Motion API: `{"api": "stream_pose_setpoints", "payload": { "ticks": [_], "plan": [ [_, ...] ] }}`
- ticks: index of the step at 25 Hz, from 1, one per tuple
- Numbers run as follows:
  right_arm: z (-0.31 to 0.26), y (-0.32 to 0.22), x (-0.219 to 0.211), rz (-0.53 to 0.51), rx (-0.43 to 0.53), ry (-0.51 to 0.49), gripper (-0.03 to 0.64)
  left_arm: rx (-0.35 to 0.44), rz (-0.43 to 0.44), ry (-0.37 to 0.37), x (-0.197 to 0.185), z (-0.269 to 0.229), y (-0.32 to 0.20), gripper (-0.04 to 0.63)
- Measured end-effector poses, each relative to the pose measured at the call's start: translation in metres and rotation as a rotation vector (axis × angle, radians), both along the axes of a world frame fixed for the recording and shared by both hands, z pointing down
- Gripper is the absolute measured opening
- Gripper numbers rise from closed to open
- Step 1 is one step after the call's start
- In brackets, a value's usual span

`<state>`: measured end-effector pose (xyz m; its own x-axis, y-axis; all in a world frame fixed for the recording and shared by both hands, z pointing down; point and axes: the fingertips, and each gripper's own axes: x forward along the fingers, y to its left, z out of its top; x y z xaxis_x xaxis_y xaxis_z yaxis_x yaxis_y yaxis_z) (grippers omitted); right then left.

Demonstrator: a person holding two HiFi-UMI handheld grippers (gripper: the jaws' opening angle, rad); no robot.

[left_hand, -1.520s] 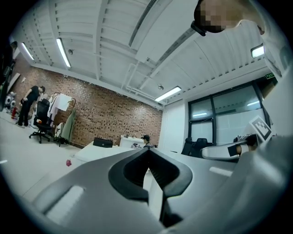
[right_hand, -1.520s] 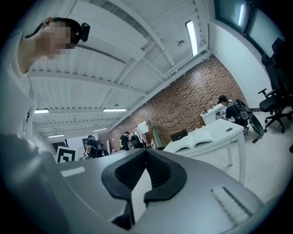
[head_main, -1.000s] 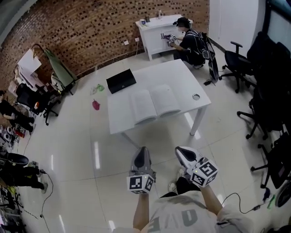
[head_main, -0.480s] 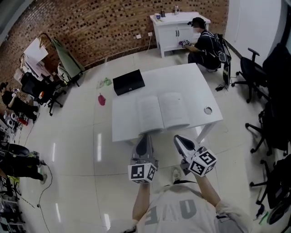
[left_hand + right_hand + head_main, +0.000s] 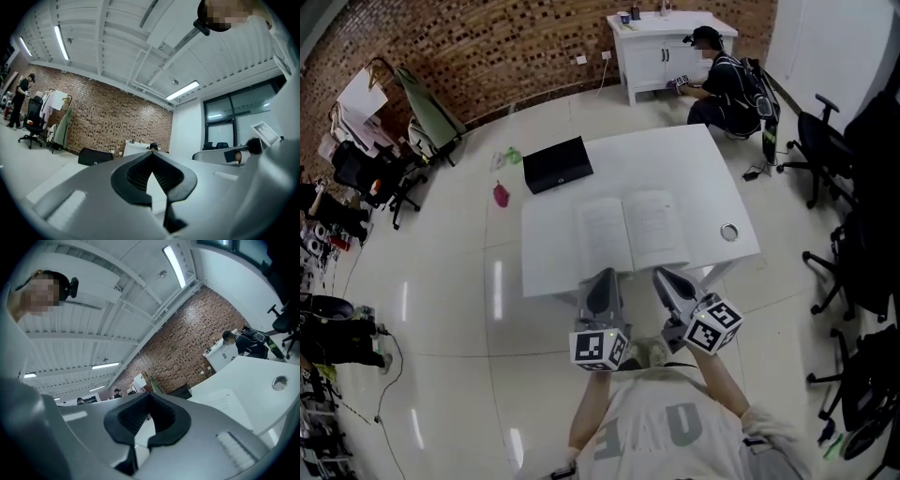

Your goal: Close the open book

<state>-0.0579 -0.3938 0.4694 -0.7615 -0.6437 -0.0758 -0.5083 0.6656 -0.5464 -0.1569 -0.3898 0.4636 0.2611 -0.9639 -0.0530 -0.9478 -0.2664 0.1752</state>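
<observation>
The open book (image 5: 633, 230) lies flat in the middle of the white table (image 5: 546, 272); its print is too small to read. The left gripper (image 5: 602, 281) and right gripper (image 5: 666, 278) sit at the near edge, both pressed together on nothing. A black case (image 5: 557, 164) is by the far corner; a brick wall (image 5: 487, 47) stands behind; a person (image 5: 727, 80) crouches at a white cabinet (image 5: 652, 47); the floor (image 5: 450, 309) is shiny.
</observation>
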Motion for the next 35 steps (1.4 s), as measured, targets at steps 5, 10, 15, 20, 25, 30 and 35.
{"api": "stream_pose_setpoints", "payload": {
  "ticks": [5, 10, 15, 20, 25, 30, 35],
  "plan": [
    [-0.002, -0.014, -0.001, 0.036, 0.005, -0.05, 0.005, 0.0, -0.001, -0.017, -0.012, -0.002, -0.017, 0.017],
    [0.053, -0.029, 0.005, 0.117, -0.141, -0.089, 0.097, -0.029, -0.009, -0.009, -0.024, 0.009, -0.018, 0.015],
    [0.142, -0.043, 0.004, 0.151, -0.368, -0.092, 0.19, -0.074, 0.003, 0.005, -0.032, 0.023, -0.021, 0.017],
    [0.192, -0.052, 0.011, 0.199, -0.503, -0.098, 0.261, -0.102, 0.004, -0.018, -0.033, 0.033, -0.016, 0.015],
    [0.212, -0.068, 0.006, 0.241, -0.646, -0.212, 0.33, -0.109, -0.016, -0.009, -0.049, 0.036, -0.017, 0.015],
    [0.223, -0.08, 0.012, 0.295, -0.696, -0.297, 0.333, -0.126, -0.01, 0.0, -0.049, 0.044, -0.014, 0.017],
    [0.225, -0.099, 0.03, 0.419, -0.747, -0.538, 0.277, -0.135, -0.004, 0.013, -0.05, 0.047, -0.02, 0.015]
  ]
}}
